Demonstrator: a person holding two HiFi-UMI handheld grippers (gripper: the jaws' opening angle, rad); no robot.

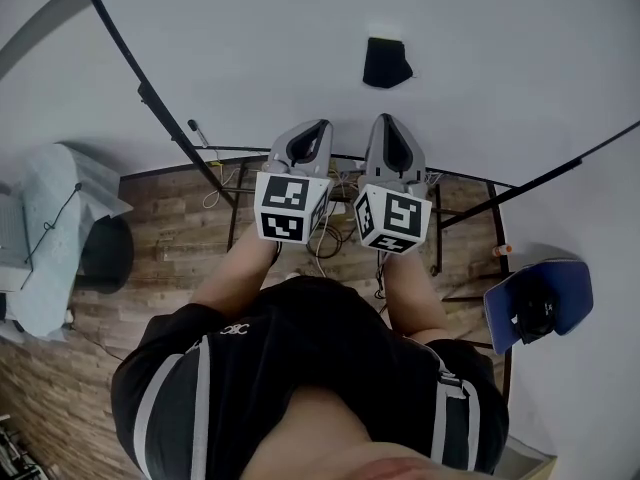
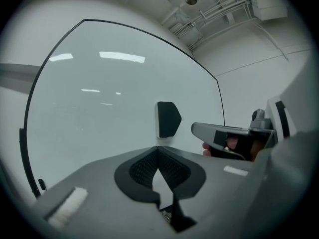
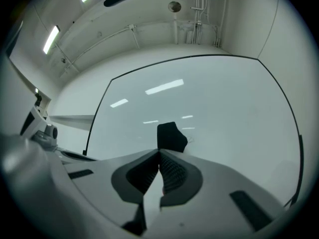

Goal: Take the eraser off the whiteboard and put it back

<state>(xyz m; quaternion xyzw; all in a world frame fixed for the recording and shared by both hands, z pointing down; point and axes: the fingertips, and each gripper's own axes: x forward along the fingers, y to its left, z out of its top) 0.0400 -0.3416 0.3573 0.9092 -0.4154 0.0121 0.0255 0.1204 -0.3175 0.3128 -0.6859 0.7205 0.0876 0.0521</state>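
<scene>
Eraser [image 1: 386,63] sits on the whiteboard [image 1: 300,48], upper centre of the head view, black, one side tapering to a blunt point. Nothing touches it.

Left gripper [image 1: 316,128] and right gripper [image 1: 392,128] are side by side at frame centre, both aimed at the board and short of the eraser. Each gripper view has the eraser just above its own jaw tips. Jaws on both are pressed together, nothing between them.

Risks as judged from here:
- Arriving with the jaws closed: the tips would shove the eraser, not pinch it, so it slides along the board or drops to the floor
- Pinching across the tapered side: pads may squeeze it outward and lose it
- Grippers close together: if both go in they may knock each other
- Putting it back at a tilt: it may not seat flat and could fall
</scene>
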